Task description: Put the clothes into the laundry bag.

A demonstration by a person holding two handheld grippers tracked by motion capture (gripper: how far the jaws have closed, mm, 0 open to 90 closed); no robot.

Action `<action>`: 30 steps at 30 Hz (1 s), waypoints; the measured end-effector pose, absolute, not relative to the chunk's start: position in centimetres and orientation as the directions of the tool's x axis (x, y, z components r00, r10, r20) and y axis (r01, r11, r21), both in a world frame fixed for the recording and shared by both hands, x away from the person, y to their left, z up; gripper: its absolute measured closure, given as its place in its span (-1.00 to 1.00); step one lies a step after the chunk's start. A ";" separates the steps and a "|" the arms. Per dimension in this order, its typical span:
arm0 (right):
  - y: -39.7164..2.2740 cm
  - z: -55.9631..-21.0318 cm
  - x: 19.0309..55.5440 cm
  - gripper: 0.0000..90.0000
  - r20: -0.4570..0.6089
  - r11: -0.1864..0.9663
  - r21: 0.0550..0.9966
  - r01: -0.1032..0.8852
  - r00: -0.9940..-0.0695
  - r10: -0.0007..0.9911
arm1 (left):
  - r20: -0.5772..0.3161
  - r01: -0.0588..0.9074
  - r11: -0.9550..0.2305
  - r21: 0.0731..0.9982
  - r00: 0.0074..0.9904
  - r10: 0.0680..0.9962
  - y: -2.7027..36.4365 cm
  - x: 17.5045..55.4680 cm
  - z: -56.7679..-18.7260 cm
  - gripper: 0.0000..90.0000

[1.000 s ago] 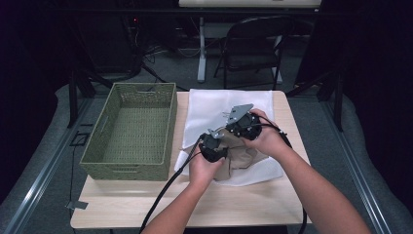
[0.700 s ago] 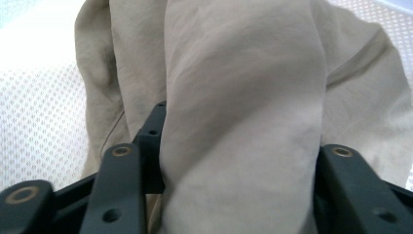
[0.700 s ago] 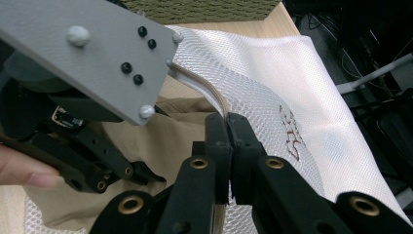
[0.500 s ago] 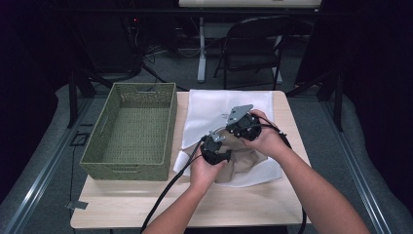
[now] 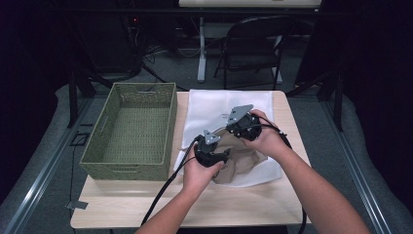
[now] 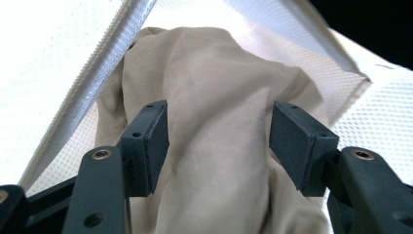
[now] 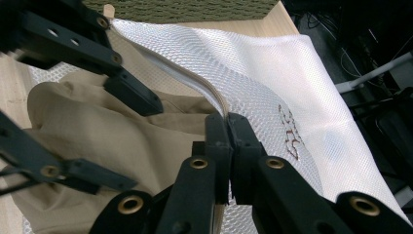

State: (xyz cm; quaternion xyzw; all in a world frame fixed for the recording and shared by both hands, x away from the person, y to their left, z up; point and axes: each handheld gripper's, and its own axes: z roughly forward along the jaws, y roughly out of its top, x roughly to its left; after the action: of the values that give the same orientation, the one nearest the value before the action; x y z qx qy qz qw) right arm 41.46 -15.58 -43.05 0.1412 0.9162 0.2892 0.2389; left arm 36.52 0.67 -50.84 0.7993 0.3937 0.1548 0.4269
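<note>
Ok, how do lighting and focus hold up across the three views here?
High view: dim, dark surroundings, the table lit, slightly soft. Left gripper view: white mesh bag blown out by glare upper left, beige cloth evenly lit, jaws close and a little soft. Right gripper view: sharpest, mesh weave crisp, near jaws dark, the far top right corner falls into shadow.

The high view is dimly lit, and its surroundings are swallowed in black. The mesh bag (image 6: 44,73) is blown out to glaring white in the left gripper view. The jaws are rendered slightly soft up close.
</note>
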 end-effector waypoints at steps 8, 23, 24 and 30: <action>-15.5 -43.1 41.4 0.96 -0.362 0.795 0.595 0.119 -0.844 0.397 | -0.062 0.486 -0.375 0.789 0.671 0.739 2.0 34.7 -50.3 -0.02; -15.4 -43.2 41.3 0.96 -0.357 0.790 0.601 0.120 -0.844 0.400 | -0.032 0.503 -0.424 0.753 0.672 0.739 2.4 34.1 -52.8 -0.06; -15.5 -43.2 41.3 0.96 -0.360 0.793 0.597 0.119 -0.844 0.397 | -0.039 0.508 -0.420 0.752 0.670 0.741 2.4 34.1 -53.0 -0.06; -15.6 -43.4 41.2 0.96 -0.354 0.793 0.596 0.123 -0.847 0.397 | -0.059 0.530 -0.412 0.741 0.663 0.747 2.5 34.2 -53.8 0.02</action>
State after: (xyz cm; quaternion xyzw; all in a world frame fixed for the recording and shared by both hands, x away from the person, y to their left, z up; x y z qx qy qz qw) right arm 41.21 -15.57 -43.44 0.1418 0.9167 0.2883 0.2376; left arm 34.24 2.46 -53.83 0.8282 0.3854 0.1417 0.3813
